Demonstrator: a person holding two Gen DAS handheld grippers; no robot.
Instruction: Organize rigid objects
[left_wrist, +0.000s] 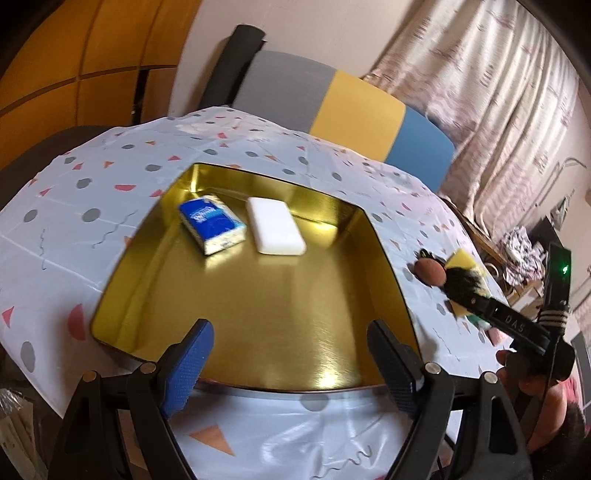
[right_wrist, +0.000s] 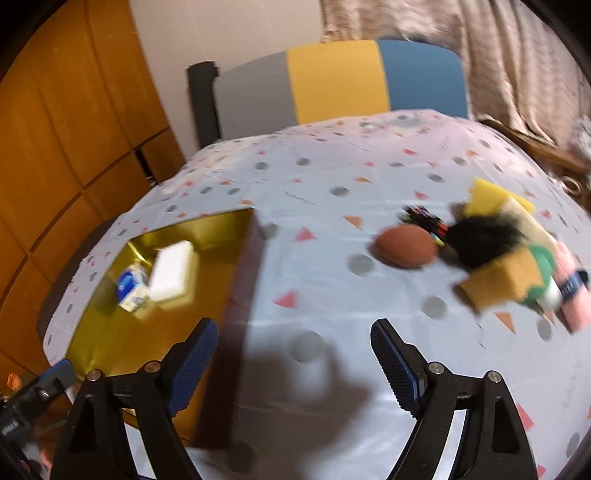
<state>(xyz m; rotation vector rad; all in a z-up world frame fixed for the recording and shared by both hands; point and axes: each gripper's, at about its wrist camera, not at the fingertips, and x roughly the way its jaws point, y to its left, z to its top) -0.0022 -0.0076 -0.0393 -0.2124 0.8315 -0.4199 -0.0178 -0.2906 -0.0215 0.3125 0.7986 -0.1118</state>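
Both sets of fingers stand spread with nothing between them. On the left gripper (left_wrist: 290, 354) the blue-padded fingers (left_wrist: 190, 365) hang over the near end of the gold tray (left_wrist: 258, 332). The right gripper (right_wrist: 293, 356) hovers above the patterned cloth of the desk (right_wrist: 314, 177), its left finger over the tray's right wall and its right finger over bare cloth, its fingers (right_wrist: 194, 360) equally released.

Inside the tray, toward its far end, two things already lie side by side: a blue tissue pack (left_wrist: 212, 225) and a white rectangular block (left_wrist: 276, 230), close together and perhaps just touching. That part of the sorting looks done.

What remains is a loose cluster on the cloth to the right of the tray, well apart from it. It includes a brown egg-shaped ball (right_wrist: 406, 246), a bundle of coloured pens or crayons (right_wrist: 424, 219) behind it, a black fluffy object (right_wrist: 480, 236), yellow sponges (right_wrist: 498, 284), something green and white, and a pink item at the frame's edge. Motion blur makes several of these hard to tell apart.

By this reckoning the task is roughly a quarter done, with most of the pile waiting and much of the tray floor unfilled. The brown ball sits nearest the right gripper and seems the likeliest next pick.
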